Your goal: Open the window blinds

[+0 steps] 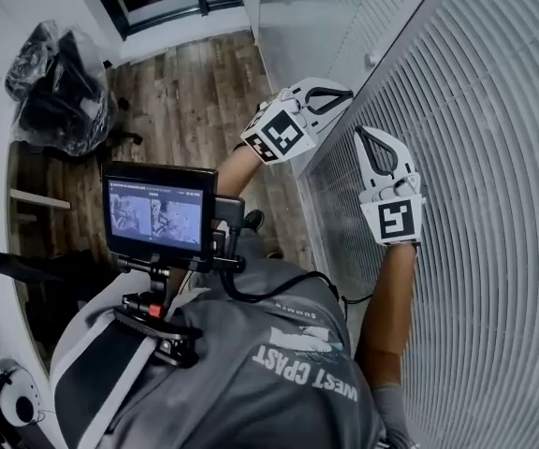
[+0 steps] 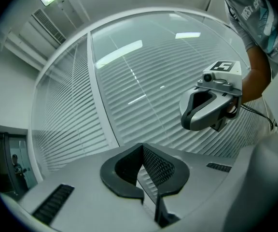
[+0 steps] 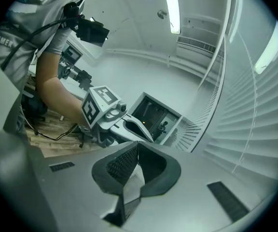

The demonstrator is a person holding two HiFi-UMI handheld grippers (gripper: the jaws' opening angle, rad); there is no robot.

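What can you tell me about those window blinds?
The window blinds are white horizontal slats, plastic or metal by their look, turned shut so nothing shows through. They hang in tall panels split by a white post, with thin cords running down. Ceiling lights reflect off them, as if glass covers them. The left claw and right claw, both shut, are close by; contact is unclear.

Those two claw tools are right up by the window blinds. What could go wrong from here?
The left gripper and right gripper are both shut, empty and close to the blinds. A push forward could bend the thin slats. The grippers are also near each other and might collide.
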